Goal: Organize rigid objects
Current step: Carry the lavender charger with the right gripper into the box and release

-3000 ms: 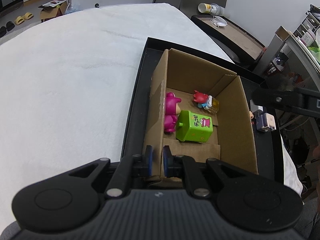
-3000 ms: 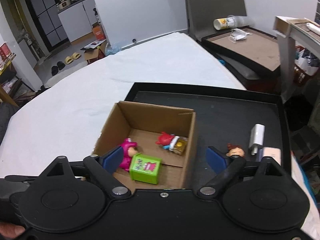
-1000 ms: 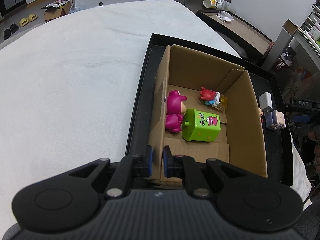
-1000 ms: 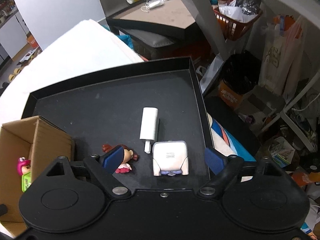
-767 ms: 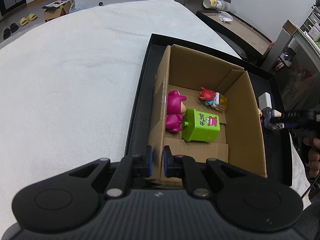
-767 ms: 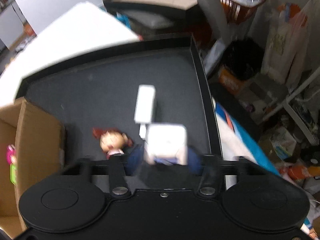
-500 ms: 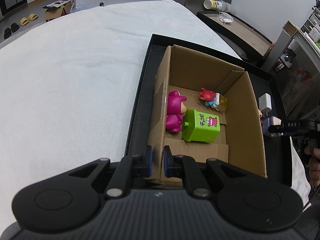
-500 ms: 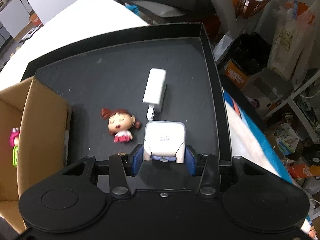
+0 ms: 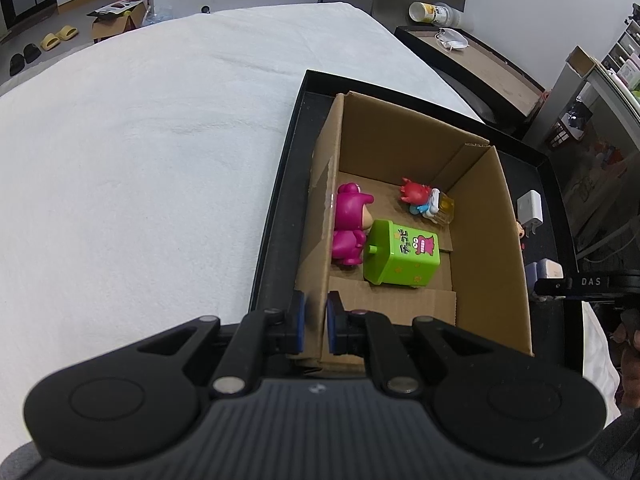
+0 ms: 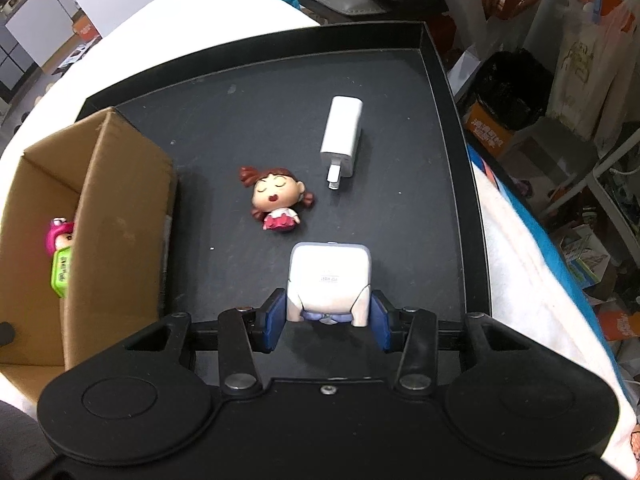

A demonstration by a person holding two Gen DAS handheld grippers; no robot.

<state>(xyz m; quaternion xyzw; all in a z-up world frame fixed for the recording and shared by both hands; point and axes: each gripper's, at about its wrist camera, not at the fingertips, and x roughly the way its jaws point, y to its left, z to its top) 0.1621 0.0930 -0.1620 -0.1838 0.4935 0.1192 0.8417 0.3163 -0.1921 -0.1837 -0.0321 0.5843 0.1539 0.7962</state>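
Observation:
My right gripper (image 10: 328,318) is shut on a white cube-shaped toy with a lilac base (image 10: 330,276), both blue pads pressing its sides just above the black tray (image 10: 240,100). A red-haired doll figure (image 10: 276,200) and a white charger (image 10: 342,136) lie on the tray beyond it. My left gripper (image 9: 316,322) is shut on the near wall of the cardboard box (image 9: 492,248). Inside the box sit a pink bear figure (image 9: 350,226), a green box toy (image 9: 404,258) and a small red crab toy (image 9: 424,198).
The tray rests on a white cloth surface (image 9: 140,160). Past the tray's right rim (image 10: 460,140) the floor holds bags and boxes. A person's hand (image 9: 630,344) shows at the right edge of the left wrist view.
The right gripper came down over the white cube toy and its jaws closed from wide open onto the toy's sides. The left gripper stayed clamped on the box wall.

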